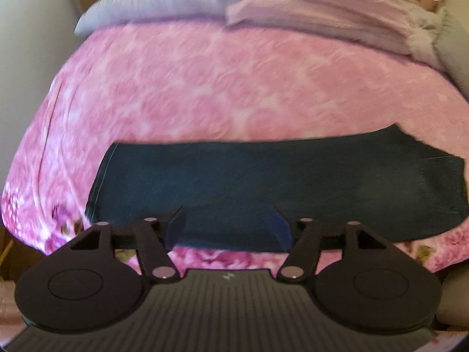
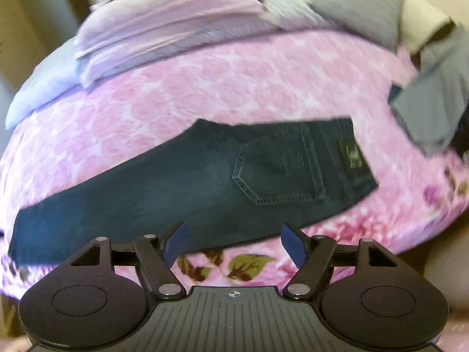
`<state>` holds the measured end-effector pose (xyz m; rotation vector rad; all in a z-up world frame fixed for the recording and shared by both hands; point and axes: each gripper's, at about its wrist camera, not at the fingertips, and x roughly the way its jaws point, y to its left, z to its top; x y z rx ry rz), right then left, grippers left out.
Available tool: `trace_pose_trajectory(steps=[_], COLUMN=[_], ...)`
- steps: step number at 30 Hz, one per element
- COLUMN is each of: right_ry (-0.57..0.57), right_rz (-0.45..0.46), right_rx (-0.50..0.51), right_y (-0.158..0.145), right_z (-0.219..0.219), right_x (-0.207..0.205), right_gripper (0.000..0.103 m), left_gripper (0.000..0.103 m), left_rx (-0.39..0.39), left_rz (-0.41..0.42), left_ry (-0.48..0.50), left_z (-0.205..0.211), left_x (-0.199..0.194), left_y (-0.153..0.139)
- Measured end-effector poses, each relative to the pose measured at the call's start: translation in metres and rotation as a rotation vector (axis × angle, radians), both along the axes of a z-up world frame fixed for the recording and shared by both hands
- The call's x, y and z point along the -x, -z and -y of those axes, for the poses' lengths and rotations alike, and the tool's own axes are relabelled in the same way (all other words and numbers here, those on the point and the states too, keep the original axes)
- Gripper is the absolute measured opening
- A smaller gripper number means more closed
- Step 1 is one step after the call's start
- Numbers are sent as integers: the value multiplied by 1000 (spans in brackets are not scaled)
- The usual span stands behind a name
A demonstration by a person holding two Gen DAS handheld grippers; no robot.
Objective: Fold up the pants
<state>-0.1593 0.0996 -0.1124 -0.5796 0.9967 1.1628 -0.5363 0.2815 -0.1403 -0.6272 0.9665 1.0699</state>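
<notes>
Jeans (image 1: pixel 263 182), dark blue denim folded lengthwise into a long band, lie across the pink floral bedspread (image 1: pixel 219 88) at twelve o'clock from the left gripper (image 1: pixel 230 228), whose blue-padded fingers stand spread and empty. Right wrist view: the jeans' stitched back pocket (image 2: pixel 281 170) lies at one o'clock of the right gripper (image 2: pixel 234 246), likewise spread wide, holding nothing.

Dark blue jeans (image 2: pixel 181 187), folded lengthwise, lying flat, back pocket up, on bed
</notes>
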Motion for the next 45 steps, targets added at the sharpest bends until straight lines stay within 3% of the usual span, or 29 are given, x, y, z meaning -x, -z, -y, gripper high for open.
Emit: trace_pose_trajectory(steps=[9,17,24,36,45], right_ry=[-135,-230,-291,-342,-357], right_rz=[22,22,18,-9,-15], right_rx=[-16,-3,9,6,20], right_y=[-38,-50,-51,-49,-43], right_z=[28,75,103,121,121], right_x=[-32,-70,-90,-99,-102], right_gripper=[69,69,69,69,69], left_gripper=[65,66,66,68,69], left_rx=[-49,-55,-57,-76,-72], left_rz=[-3,6,-3,-45,-54], left_ry=[13,-27,-68,-72,-60], left_z=[79,163,212,250,255], left_x=[-54,-85,-97,-110,-121], left_y=[-54,-69,-77,-84,-84])
